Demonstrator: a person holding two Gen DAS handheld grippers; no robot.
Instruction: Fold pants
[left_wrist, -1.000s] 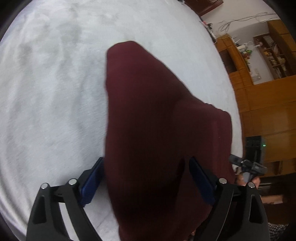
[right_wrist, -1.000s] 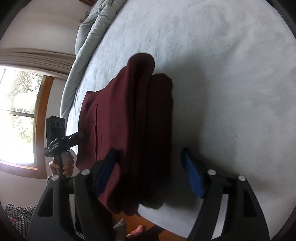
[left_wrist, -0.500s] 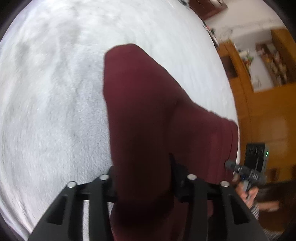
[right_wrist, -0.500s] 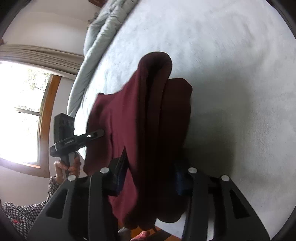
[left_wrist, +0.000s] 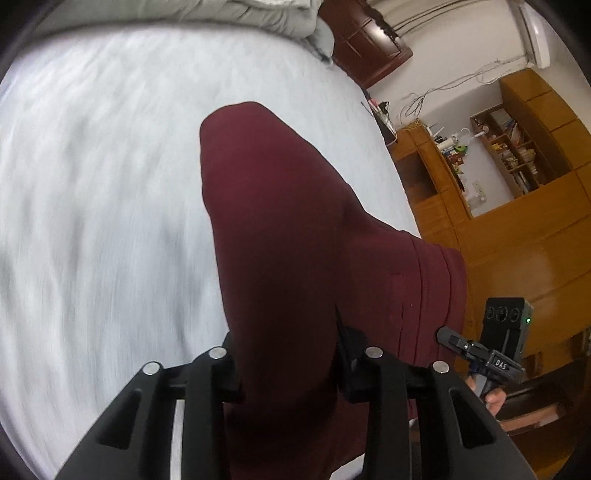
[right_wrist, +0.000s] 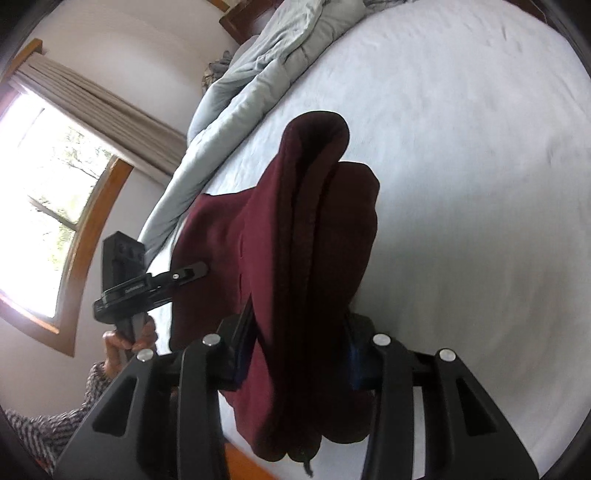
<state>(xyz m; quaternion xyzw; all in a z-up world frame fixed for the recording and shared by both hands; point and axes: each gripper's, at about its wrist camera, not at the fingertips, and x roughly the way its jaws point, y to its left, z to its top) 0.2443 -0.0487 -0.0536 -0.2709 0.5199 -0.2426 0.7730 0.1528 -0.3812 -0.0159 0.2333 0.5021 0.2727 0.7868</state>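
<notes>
I see the pants as a dark maroon bundle, folded into several thick layers and lifted off the white bed at the near end. My left gripper is pinching the near edge of the bundle, its 2 fingers pressed into the cloth from either side. My right gripper does the same on its end, fingers closed tight against a thick stack of folds.

In the left view the pants read as 1 smooth rounded hump running away from me, with a flatter part spreading to the right where I can make out a seam and stitching. The cloth hangs down between the fingers below the grip. The bed surface is smeared with blur here.

The right view shows what the left hides: the stacked layers edge-on, with a rounded fold at the far tip and a second shorter lobe to its right. A loose lower end droops past the bed's near edge.

Only the left view takes in the wooden shelves on the far right and the other gripper's handle held in a hand. Only the right view shows the window, its curtain, and the grey duvet bunched along the far left side of the bed.
</notes>
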